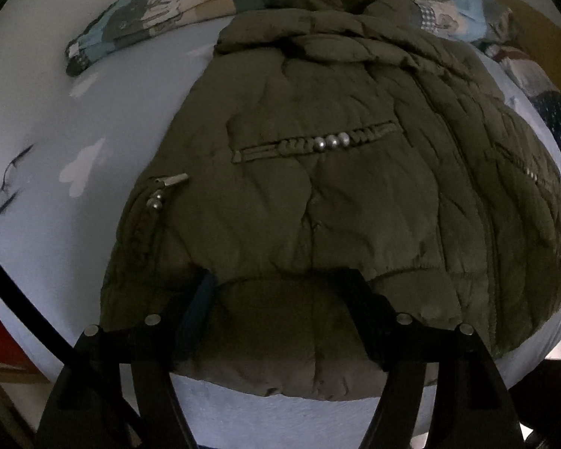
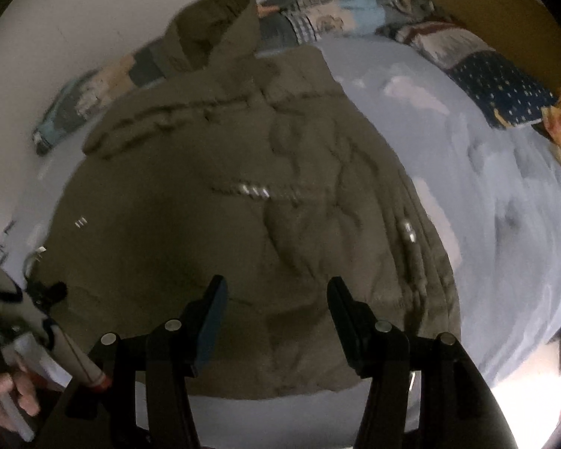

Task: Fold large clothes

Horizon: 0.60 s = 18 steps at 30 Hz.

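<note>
Left claw point(image 1: 280, 292) tilts steeply down over jacket point(image 1: 318, 187).

Each hand-held gripper is black plastic: the left hand-held gripper point(image 1: 280, 299) and the right hand-held gripper point(image 2: 276, 299) both carry two angular fingers with dark blue pads and four round silver screw heads. A bare hand point(image 2: 3, 400) shows lower left.

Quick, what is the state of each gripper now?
Left gripper: open above the jacket hem, holding nothing.
Right gripper: open, holding nothing.
</note>
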{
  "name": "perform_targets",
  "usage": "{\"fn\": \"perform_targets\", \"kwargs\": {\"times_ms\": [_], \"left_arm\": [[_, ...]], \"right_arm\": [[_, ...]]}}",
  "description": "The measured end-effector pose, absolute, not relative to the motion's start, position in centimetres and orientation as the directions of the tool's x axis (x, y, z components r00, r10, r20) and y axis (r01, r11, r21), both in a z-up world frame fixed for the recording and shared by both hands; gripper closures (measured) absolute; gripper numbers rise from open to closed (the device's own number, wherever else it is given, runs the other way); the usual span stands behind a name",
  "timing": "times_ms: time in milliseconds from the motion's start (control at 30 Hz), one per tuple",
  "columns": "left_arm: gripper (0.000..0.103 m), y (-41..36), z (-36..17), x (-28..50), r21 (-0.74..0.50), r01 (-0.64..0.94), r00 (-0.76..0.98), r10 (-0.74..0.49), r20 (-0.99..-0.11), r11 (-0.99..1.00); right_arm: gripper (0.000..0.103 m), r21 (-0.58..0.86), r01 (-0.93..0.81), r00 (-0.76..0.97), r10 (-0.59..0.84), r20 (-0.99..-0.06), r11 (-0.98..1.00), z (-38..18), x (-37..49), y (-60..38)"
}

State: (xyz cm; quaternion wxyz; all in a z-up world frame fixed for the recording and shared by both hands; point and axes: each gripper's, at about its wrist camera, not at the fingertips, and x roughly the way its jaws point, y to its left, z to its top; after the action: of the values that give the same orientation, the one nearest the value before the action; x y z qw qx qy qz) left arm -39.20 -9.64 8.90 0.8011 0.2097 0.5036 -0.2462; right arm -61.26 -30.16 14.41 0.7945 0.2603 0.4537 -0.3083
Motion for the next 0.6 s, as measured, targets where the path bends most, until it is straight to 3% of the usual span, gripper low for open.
{"fn": "perform_targets", "kwargs": {"times_ms": [333,600], "left_arm": [[0.032,-7.7,10.4,-38.1,0.011,0.577,0.357,-0.24,-0.903,0.816],[0.032,-1.1,11.6,-34.9,-0.098,0.423,0.37,-0.27,-0.889,0.901]], "right_arm": [[0.04,0.056,0.713,0.325,-0.259,-0.909,0.698,11.1,-61.3,-30.0],[0.036,0.061,0.684,0.364,-0.268,-0.892,0.726,10.5,-61.5,-29.9]]}}
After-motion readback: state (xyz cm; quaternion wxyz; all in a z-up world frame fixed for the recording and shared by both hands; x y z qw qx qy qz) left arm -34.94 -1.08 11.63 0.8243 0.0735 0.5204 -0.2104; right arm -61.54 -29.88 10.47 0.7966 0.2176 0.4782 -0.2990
